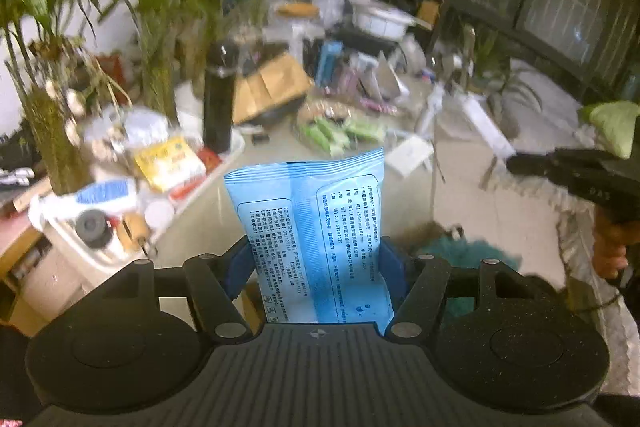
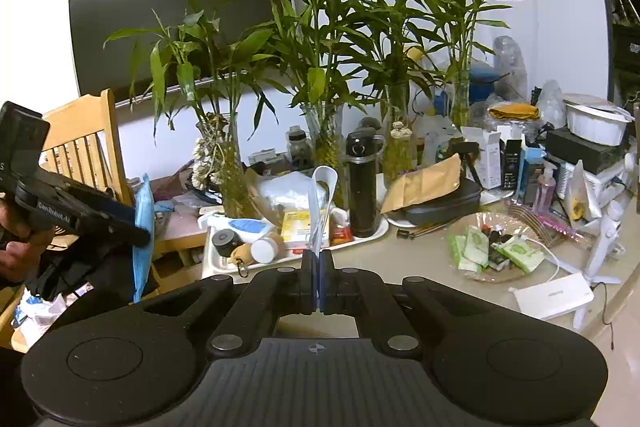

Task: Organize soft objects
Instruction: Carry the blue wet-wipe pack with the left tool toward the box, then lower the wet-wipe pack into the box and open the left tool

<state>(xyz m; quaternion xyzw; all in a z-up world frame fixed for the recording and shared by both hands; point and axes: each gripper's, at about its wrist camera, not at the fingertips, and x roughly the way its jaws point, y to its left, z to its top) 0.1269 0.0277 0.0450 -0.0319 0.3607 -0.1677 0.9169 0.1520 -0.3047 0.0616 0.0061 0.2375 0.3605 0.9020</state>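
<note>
My left gripper (image 1: 318,267) is shut on a light blue wipes pack (image 1: 316,227), held upright above the table with printed text facing me. The pack also shows edge-on in the right wrist view (image 2: 144,227), held by the left gripper (image 2: 138,233) at far left. My right gripper (image 2: 318,281) is shut on a thin white-and-blue flat item (image 2: 322,203) that stands up from its fingers. In the left wrist view the right gripper (image 1: 520,163) holds a light green packet (image 1: 616,125) at far right. A clear dish (image 2: 516,227) holds several green tissue packs (image 2: 474,245).
A white tray (image 2: 224,263) holds a black flask (image 2: 362,183), bottles and a yellow box. Bamboo plants in glass vases (image 2: 324,143) line the back. A wooden chair (image 2: 84,143) stands left. A white power strip (image 2: 554,295) and boxes clutter the right.
</note>
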